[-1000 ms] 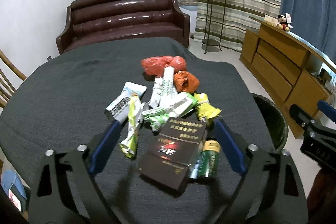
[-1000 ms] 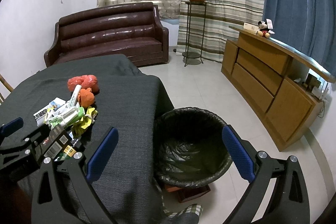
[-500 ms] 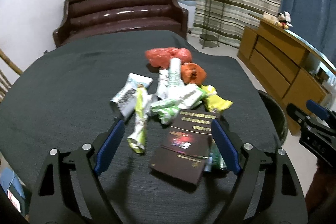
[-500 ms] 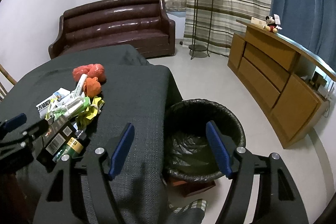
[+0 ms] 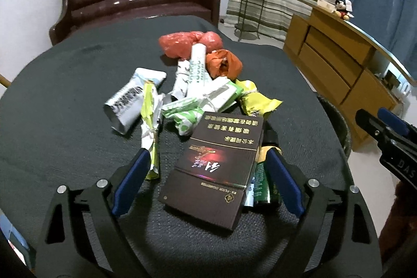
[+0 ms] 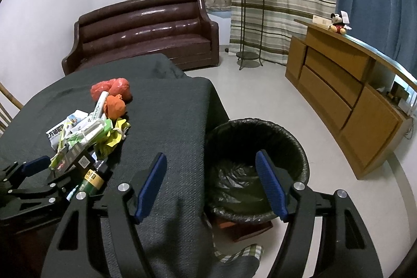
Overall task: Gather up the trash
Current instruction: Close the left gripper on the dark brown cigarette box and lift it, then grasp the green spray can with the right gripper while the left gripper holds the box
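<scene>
A heap of trash lies on the dark-clothed table [image 5: 65, 95]: a dark brown carton [image 5: 216, 168], a green bottle [image 5: 262, 184] beside it, crumpled wrappers [image 5: 198, 95], a red bag [image 5: 182, 43] and an orange bag [image 5: 224, 64]. My left gripper [image 5: 207, 154] straddles the carton and bottle. Its jaws are opening and the blue pads stand clear of the carton. My right gripper [image 6: 211, 156] hangs open and empty over the table edge and the black-lined bin [image 6: 260, 121]. The left gripper [image 6: 34, 173] shows at the carton in the right wrist view.
The bin stands on the floor right of the table. A brown sofa [image 6: 146, 30] is behind the table. A wooden sideboard [image 6: 338, 85] runs along the right wall, with a plant stand [image 6: 250, 25] by the curtains.
The left gripper has tipped down and come closer over the carton and bottle. The right gripper's jaws have narrowed from wide open, and its view has shifted slightly.
</scene>
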Motion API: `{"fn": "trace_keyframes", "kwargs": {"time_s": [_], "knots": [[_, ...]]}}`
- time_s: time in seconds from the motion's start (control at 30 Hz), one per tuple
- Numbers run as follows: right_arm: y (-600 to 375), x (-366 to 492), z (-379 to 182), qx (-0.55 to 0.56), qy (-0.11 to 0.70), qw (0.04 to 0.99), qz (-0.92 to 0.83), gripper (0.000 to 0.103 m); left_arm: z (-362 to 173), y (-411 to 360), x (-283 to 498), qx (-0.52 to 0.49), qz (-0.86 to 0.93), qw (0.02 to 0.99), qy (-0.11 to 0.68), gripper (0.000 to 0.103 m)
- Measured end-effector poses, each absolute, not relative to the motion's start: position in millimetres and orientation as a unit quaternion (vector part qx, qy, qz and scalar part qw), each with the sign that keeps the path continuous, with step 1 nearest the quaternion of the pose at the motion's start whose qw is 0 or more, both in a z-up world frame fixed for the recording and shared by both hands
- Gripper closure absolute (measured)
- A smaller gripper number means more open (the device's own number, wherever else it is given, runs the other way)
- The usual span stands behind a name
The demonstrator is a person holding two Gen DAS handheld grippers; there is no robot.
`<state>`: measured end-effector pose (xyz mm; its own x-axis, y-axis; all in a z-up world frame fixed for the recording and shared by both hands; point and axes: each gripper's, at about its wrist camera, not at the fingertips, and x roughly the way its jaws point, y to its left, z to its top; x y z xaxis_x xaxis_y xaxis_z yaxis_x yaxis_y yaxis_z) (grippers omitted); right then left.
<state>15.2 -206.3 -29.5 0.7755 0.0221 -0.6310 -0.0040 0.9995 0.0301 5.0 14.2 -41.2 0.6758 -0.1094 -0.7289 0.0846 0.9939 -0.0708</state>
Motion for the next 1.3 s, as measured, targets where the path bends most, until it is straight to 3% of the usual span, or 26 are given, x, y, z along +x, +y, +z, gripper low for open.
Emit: {"fn": "trace_keyframes", "kwargs": {"time_s": [0.17, 0.67, 1.3], "knots": [[-204, 16, -31, 0.012, 0.338, 0.941, 0.008, 0.034, -41, 18, 6, -0.040, -0.094, 0.912, 0.398, 0.039], [-199, 15, -32, 0.009, 0.339, 0.941, 0.013, 0.034, -15, 25, -11, -0.039, -0.091, 0.929, 0.357, 0.042], [-125, 10, -35, -0.009, 0.361, 0.929, 0.077, 0.034, -1, 90, -19, -0.034, 0.016, 0.947, 0.319, 0.042]]}}
